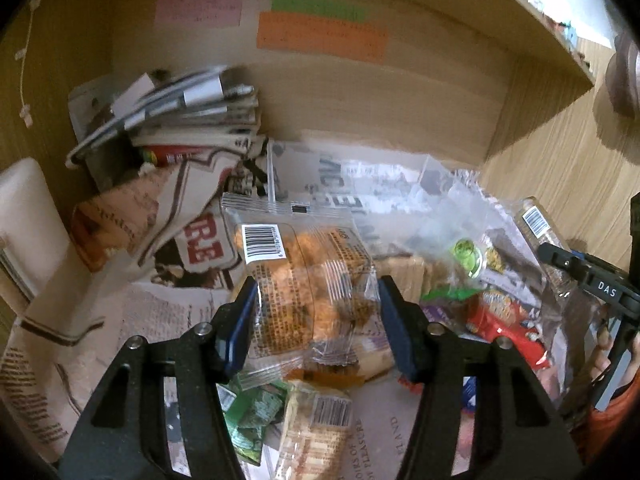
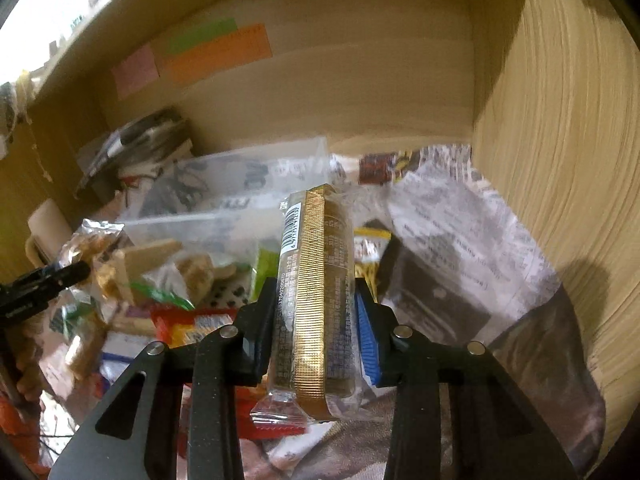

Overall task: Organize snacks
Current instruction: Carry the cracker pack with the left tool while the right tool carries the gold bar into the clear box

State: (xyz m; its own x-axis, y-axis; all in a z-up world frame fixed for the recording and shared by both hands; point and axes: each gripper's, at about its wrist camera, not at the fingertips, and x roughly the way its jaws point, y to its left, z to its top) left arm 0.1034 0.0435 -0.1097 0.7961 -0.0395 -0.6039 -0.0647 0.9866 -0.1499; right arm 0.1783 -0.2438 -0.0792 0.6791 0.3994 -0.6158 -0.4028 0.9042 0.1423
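Observation:
My left gripper [image 1: 316, 308] is shut on a clear packet of orange snacks [image 1: 304, 276] with a barcode, held above a pile of snacks [image 1: 492, 308] on newspaper. My right gripper [image 2: 314, 312] is shut on a gold-edged wrapped snack bar [image 2: 316, 300], held on edge above the same snack pile [image 2: 176, 304]. The right gripper shows at the right edge of the left wrist view [image 1: 592, 280]; the left gripper shows at the left edge of the right wrist view [image 2: 44, 280]. A clear plastic box [image 1: 344, 184] stands behind the pile.
This is a wooden cabinet shelf with a back wall [image 1: 360, 92] bearing coloured sticky notes [image 1: 320, 36] and a right side wall [image 2: 560, 160]. A stack of papers and cables [image 1: 180, 116] sits at back left. Newspaper [image 2: 460, 240] lines the shelf floor.

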